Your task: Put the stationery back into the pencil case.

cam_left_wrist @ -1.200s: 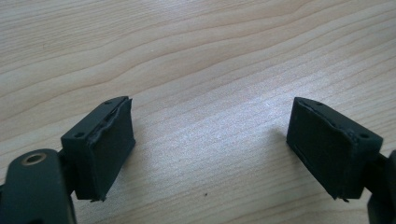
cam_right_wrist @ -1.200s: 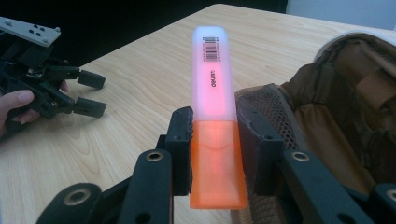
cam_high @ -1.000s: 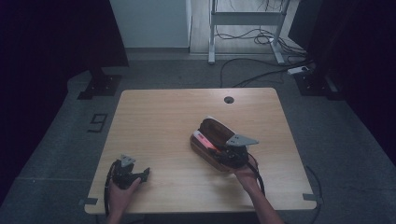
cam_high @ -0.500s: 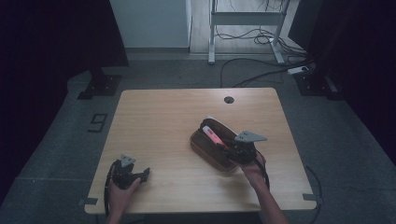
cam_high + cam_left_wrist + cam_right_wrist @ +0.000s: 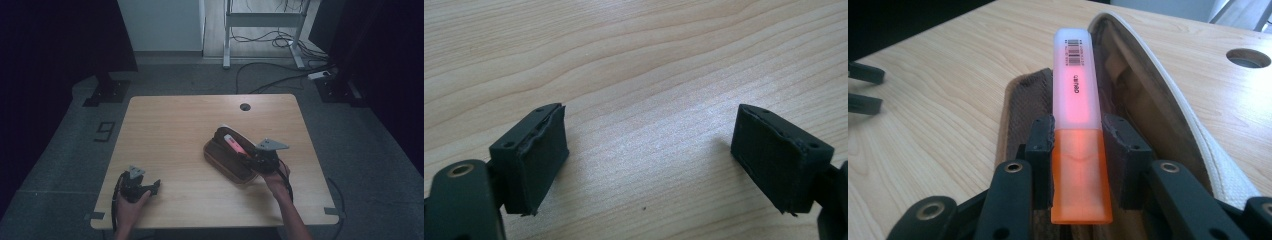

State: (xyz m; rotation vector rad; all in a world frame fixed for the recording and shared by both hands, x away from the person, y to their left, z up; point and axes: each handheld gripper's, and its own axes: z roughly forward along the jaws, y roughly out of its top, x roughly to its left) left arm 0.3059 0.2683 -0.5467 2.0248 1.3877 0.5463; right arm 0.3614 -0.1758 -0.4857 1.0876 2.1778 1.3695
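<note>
Right tool (image 5: 1077,150) clamped on an orange highlighter (image 5: 1077,115) above an open brown pencil case (image 5: 231,159) on the table (image 5: 170,125), left tool (image 5: 649,160) resting apart, jaws wide, near the front edge.

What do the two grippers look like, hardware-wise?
Both are black handheld units. The left gripper has two blocky black jaws faced with dark rubbery pads whose edges look frayed, and a brass-coloured bushing at one pivot. The right gripper has matching jaws on black link arms with metal-ringed holes. Each carries a grey three-cornered plate and trails a black cable.
</note>
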